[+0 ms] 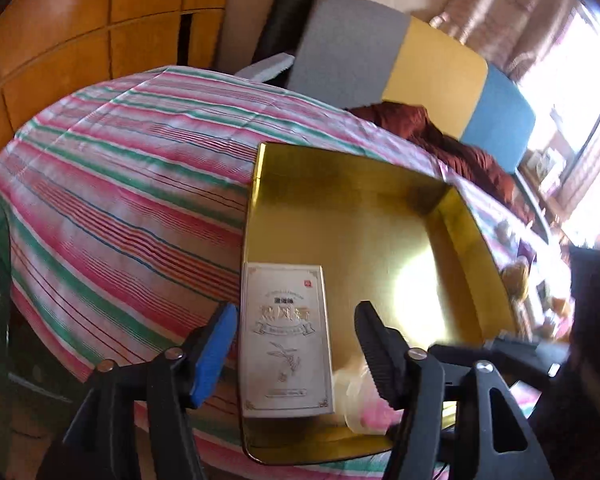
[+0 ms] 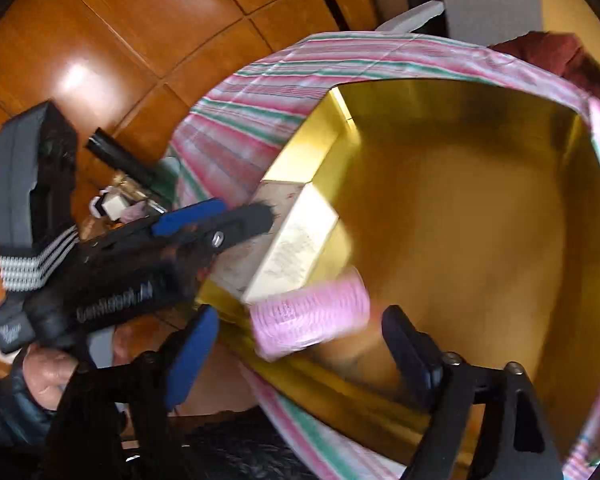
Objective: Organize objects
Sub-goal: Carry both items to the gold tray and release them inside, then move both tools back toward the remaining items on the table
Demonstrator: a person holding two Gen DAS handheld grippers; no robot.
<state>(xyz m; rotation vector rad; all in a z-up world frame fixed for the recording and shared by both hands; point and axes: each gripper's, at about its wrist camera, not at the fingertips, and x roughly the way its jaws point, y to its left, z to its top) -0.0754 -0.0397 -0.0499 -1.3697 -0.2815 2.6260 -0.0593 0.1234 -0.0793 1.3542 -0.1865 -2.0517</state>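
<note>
Hovering, both wide apart & empty: left gripper [image 1: 296, 340] over white box [image 1: 286, 340], right gripper [image 2: 296, 344] at gold tray [image 2: 460, 200] rim.

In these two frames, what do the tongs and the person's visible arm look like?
Both tongs are black plastic with silver pivot screws. Left tongs and right tongs each pair one blue-padded finger with one ribbed black finger. The left unit's body carries white lettering and a white-striped band. A dark sleeve shows.
</note>
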